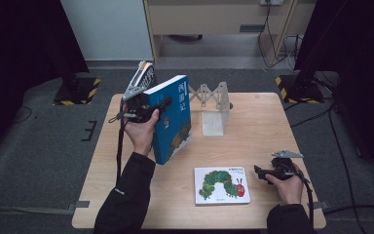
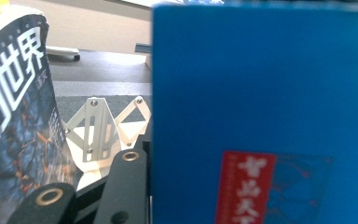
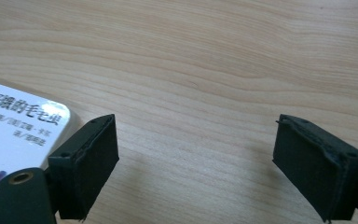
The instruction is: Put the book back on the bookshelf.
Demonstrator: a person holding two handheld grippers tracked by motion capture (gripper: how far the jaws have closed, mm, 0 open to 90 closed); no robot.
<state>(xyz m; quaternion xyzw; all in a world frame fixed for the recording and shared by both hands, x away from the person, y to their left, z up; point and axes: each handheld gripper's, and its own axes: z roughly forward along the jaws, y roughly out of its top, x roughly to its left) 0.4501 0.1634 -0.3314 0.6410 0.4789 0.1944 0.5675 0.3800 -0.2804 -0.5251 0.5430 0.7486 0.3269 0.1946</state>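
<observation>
My left gripper (image 1: pixel 161 105) is shut on a blue book (image 1: pixel 174 119), held upright and tilted above the table's back left. In the left gripper view one black finger (image 2: pixel 123 186) lies against the blue cover (image 2: pixel 261 102). Behind it a dark book (image 1: pixel 145 74) (image 2: pixel 18 102) leans at the left end of a white folding rack (image 1: pixel 213 105) (image 2: pixel 98 135). A white caterpillar picture book (image 1: pixel 221 185) (image 3: pixel 14 126) lies flat at the front. My right gripper (image 1: pixel 259 171) (image 3: pixel 196 163) rests open just right of it, with bare wood between its jaws.
The wooden table (image 1: pixel 253 126) stands on grey carpet. Black stands with yellow-striped bases sit at the back left (image 1: pixel 75 90) and back right (image 1: pixel 297 87). Cables (image 1: pixel 321 117) run over the floor on the right. A wooden cabinet (image 1: pixel 214 19) stands behind.
</observation>
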